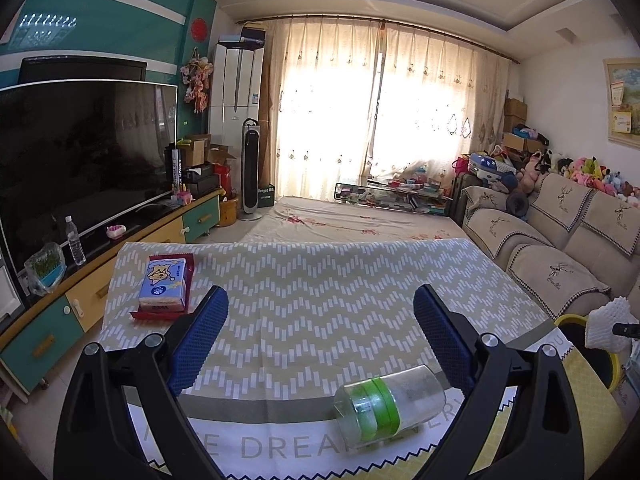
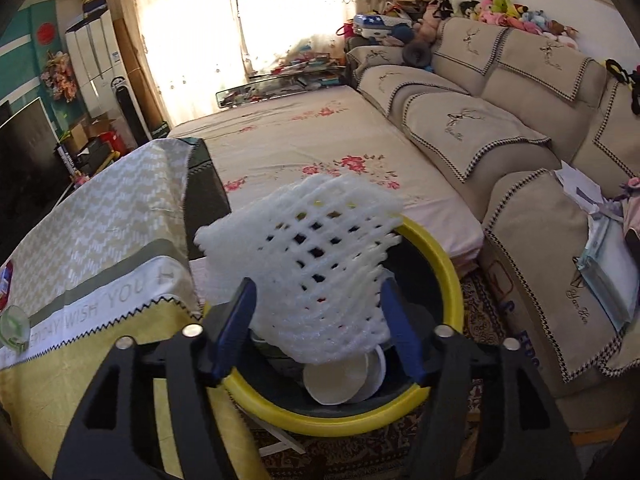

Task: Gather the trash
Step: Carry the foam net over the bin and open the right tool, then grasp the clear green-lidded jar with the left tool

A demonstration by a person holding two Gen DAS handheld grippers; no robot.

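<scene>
A white foam fruit net (image 2: 320, 264) sits between the blue pads of my right gripper (image 2: 316, 286), directly above a black bin with a yellow rim (image 2: 452, 280). The jaws stand apart and the net looks loose and uncrushed between them. White paper cups (image 2: 344, 380) lie in the bin. My left gripper (image 1: 320, 296) is open over the patterned tablecloth (image 1: 320, 280) with nothing between its fingers. A clear plastic jar with a green band (image 1: 390, 404) lies on its side just inside the right finger. The net (image 1: 604, 328) and bin rim (image 1: 572, 320) show at the far right.
A tissue pack on a red tray (image 1: 164, 288) sits at the table's far left. A beige sofa (image 2: 520, 128) runs along the right, and a floral-sheeted mattress (image 2: 320, 140) lies beyond the table. A TV cabinet (image 1: 60, 320) with a water bottle (image 1: 75, 242) is left.
</scene>
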